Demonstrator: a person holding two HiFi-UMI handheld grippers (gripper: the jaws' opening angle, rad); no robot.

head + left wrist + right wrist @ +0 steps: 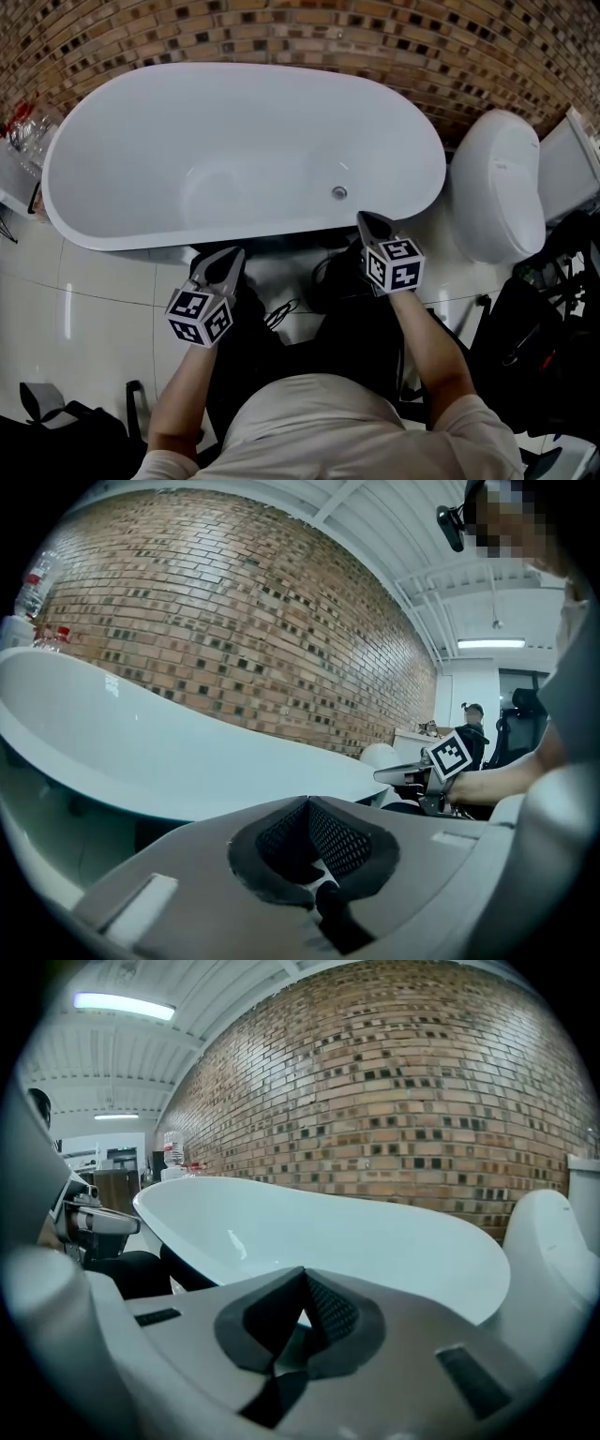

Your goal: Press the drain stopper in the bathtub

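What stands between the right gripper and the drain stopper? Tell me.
Only the bathtub, by its near rim: the right gripper is outside it, and the drain stopper is inside on the tub floor. Nothing visible lies in the basin.

White bathtub, silver drain stopper, red-brown brick wall, white toilet

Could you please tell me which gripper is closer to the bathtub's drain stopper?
The right gripper: its tip is at the bathtub rim just by the drain stopper; the left gripper is well off to the side.
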